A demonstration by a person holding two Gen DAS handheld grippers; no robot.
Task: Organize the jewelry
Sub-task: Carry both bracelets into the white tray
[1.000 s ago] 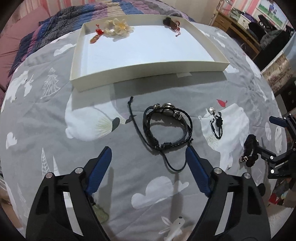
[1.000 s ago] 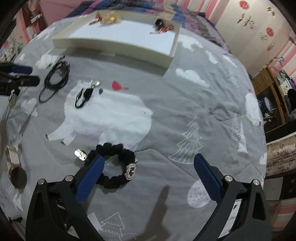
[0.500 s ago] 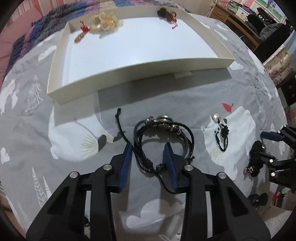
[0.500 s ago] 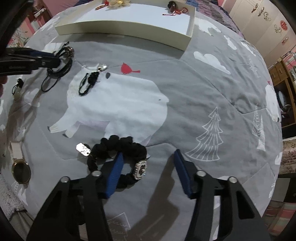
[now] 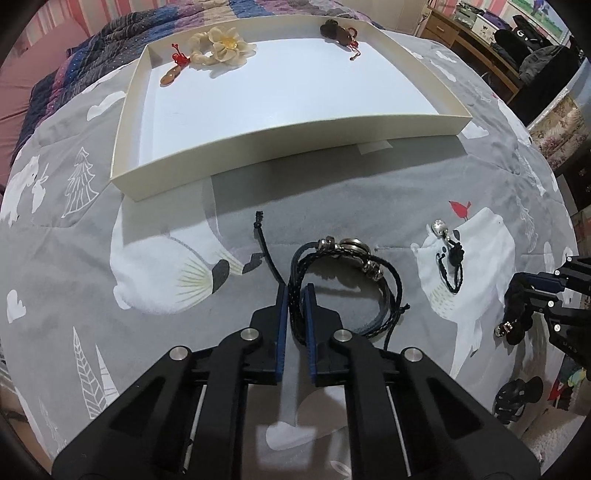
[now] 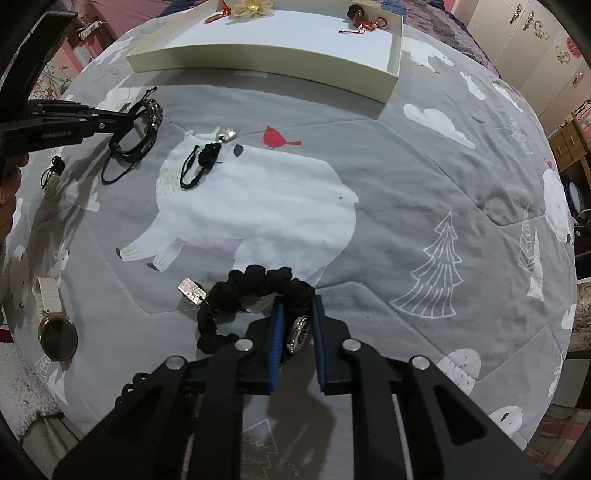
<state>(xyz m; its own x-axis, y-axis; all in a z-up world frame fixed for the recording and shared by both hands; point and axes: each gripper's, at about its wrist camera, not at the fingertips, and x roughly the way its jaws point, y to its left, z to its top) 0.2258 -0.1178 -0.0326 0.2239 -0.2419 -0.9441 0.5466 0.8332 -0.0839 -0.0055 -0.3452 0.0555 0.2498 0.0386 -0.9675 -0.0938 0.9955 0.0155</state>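
Left wrist view shows my left tongs point(image 5: 295, 291) closed down on the near-left strands of the braided cord bracelet point(image 5: 347, 280), having just been closing on it; the rest of its loop spreads away and to the right on the bedspread point(image 5: 166, 325), with a loose cord tail trailing toward the tray point(image 5: 280, 147).

From the right wrist view, my right tongs point(image 6: 297, 306) have likewise just been closing and now clamp the right end of the black ruffled bracelet point(image 6: 255, 284), beside its sparkly charm; the loop curls away to the left toward a small silver tag point(image 6: 191, 290).

Both pieces lie on the bed on the near side of the shallow white tray, which sits straight ahead with its long near wall facing me. That wall is what the next move turns on, I judge: each bracelet must rise over it before going forward. The tray floor is bare across the middle, with a flower piece point(image 5: 225, 46) and a red-tasselled brown piece point(image 5: 338, 31) only along the far wall. A small black corded charm point(image 6: 201, 162) lies between my two tongs, and a white-strapped watch point(image 6: 55, 325) lies off to the left.
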